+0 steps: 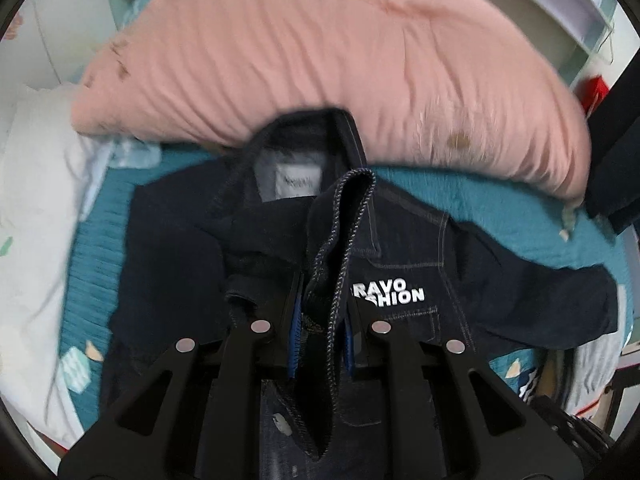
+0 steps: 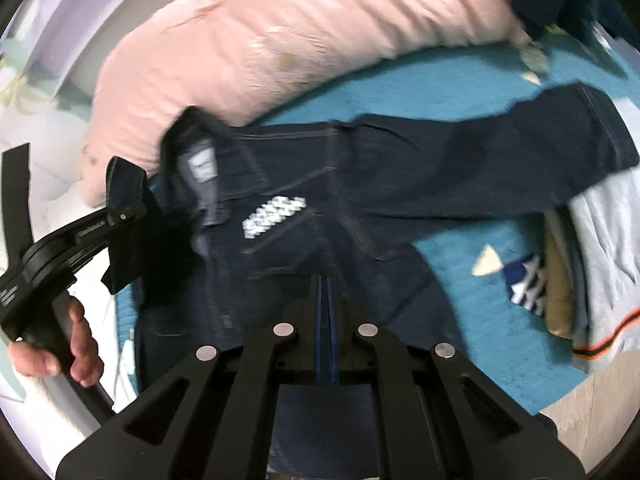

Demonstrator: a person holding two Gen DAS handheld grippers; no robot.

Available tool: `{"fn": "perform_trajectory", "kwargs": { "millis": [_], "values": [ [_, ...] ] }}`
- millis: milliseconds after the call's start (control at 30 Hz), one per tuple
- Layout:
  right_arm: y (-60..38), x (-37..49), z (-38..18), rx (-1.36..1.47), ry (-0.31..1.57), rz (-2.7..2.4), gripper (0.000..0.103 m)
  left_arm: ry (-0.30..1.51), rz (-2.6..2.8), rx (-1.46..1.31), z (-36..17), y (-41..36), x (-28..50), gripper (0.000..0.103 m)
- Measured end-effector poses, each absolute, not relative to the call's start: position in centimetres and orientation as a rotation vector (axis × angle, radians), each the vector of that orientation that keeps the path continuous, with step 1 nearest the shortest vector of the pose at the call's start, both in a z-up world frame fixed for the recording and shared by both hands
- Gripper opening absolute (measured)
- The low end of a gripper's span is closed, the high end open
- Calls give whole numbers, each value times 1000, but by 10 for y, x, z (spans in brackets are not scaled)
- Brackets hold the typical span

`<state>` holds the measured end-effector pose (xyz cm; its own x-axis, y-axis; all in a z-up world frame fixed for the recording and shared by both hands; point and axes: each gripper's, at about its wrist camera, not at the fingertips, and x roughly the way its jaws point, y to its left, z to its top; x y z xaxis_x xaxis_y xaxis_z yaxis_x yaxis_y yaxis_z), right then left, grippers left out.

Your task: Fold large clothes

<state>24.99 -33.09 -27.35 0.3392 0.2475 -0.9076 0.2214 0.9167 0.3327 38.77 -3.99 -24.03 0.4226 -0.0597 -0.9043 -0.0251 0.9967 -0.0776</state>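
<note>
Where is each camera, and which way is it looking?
Left wrist: on the left gripper, looking down its fingers, which pinch a fold of the dark denim jacket.
Right wrist: on the right gripper, looking down at the jacket; its fingers are shut. The person's left hand holding the other gripper shows too.
Both see the jacket, the pink pillow and the teal bedcover.

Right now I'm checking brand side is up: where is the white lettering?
In the left wrist view, the white lettering sits on the denim jacket chest, just right of the left gripper.
</note>
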Motion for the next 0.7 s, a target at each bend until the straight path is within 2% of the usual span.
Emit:
{"fn": "perform_trajectory", "kwargs": {
  "millis": [233,433,500,600,700],
  "values": [
    [-354,243,-309,496,1298,-18,6,1222,-1,-38,-296,-59,403,16],
    [-348,243,-324,522,1328,-4,6,1264,2,15,-323,-79,414,17],
    [-346,243,-323,521,1326,0,6,1279,-13,25,-330,-86,415,19],
    [-344,241,-319,517,1319,-3,7,1317,-29,9,-335,-88,417,33],
    [-344,240,-315,513,1314,-23,7,1314,-53,-13,-330,-90,413,34]
  ]
}}
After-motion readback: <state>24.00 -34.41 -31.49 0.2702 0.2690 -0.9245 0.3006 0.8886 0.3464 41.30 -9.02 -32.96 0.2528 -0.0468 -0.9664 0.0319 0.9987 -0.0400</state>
